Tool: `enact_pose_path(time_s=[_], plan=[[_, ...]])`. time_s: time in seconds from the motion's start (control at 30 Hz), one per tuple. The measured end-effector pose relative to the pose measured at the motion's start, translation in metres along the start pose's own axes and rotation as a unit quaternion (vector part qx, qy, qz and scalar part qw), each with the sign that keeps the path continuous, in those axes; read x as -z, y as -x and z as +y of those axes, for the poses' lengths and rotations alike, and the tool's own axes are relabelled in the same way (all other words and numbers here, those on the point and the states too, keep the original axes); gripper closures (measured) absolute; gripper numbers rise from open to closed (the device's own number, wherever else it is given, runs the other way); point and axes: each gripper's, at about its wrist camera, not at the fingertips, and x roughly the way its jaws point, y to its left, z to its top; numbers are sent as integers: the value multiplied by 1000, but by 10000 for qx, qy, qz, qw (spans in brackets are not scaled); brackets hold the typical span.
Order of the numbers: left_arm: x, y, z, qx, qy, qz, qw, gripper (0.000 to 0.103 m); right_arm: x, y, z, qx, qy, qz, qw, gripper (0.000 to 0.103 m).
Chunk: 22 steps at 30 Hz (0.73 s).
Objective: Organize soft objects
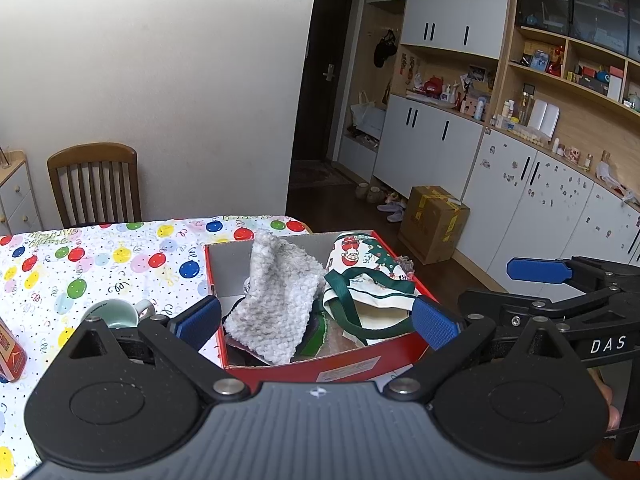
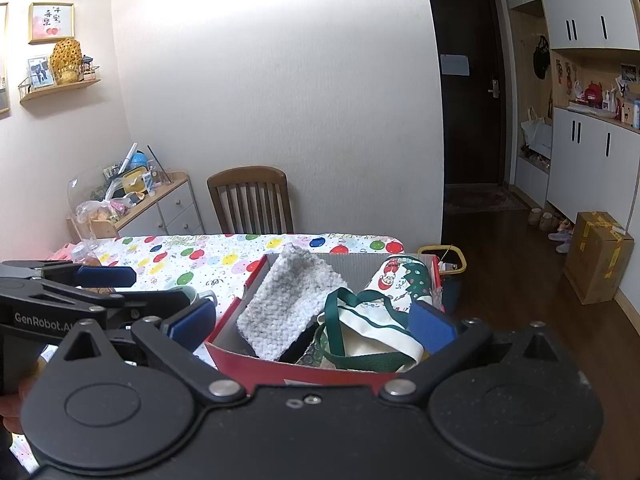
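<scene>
Both tongs, left point(image 1: 316, 322) and right point(image 2: 312, 326), spread empty before your red cardboard box point(image 1: 320, 366), already holding the fluffy grey cloth point(image 1: 276, 304) and printed tote bag point(image 1: 372, 276).

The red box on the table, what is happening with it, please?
A person holds two grippers above the red box, which sits on the balloon-print tablecloth. Soft things already lie inside: a fluffy grey cloth and a cream tote bag with green straps. The left gripper and the right gripper are both open and hold nothing.
</scene>
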Motion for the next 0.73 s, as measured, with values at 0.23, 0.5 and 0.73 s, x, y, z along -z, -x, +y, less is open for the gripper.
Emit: enact_pose_path(time_s=[0.23, 0.5, 0.73], plan=[[-1, -4, -2, 30, -1, 23, 10000, 1, 0, -1, -2, 11, -17, 13, 10000, 0], [-2, -6, -2, 39, -14, 27, 10000, 1, 1, 0, -5, 26, -45, 12, 10000, 0], [-2, -10, -3, 74, 23, 73, 9999, 1, 1, 1, -8, 58, -66, 18, 10000, 0]])
